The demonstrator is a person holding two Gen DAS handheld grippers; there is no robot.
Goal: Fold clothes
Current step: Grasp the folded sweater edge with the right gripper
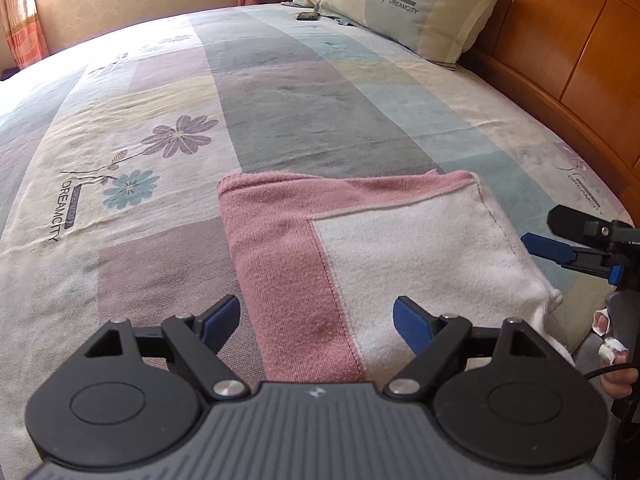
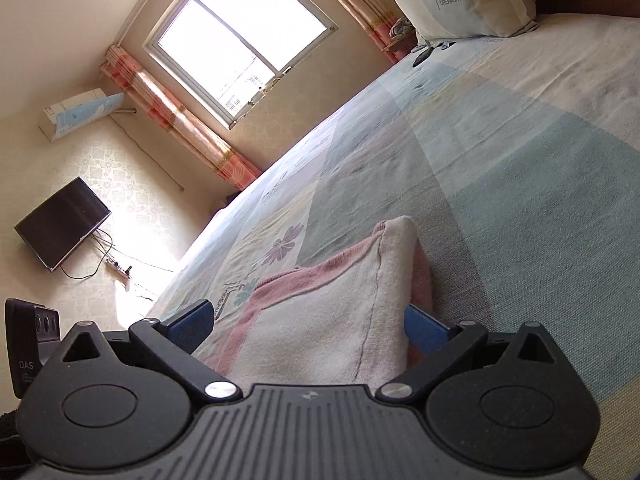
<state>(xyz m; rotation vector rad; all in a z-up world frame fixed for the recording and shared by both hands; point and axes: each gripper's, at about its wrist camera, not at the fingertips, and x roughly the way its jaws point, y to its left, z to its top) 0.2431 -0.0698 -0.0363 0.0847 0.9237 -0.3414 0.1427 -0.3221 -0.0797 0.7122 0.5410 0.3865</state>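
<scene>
Cloth: we see a pink-and-white towel (image 1: 360,248) lying on the patchwork bedspread (image 1: 280,92), near our edge of the bed; a white panel shows against pink borders, so it seems already doubled at least once.
Left gripper (image 1: 316,320): jaws spread wide and empty, hovering right over the near hem, one finger over the bedspread, the other over the white panel.
Right gripper (image 2: 308,324): jaws also apart, straddling a raised corner of the towel (image 2: 332,308) without pinching it; the camera is rolled sideways.
Which side: the towel stretches forward from both grippers, toward the pillow (image 1: 416,4) end; the left sits nearer its middle, the right at its right-hand edge.
Long axis: we cannot tell for sure; the near end is hidden under the left gripper.
Stage: this fits either another fold coming or a finished fold just released.
</scene>
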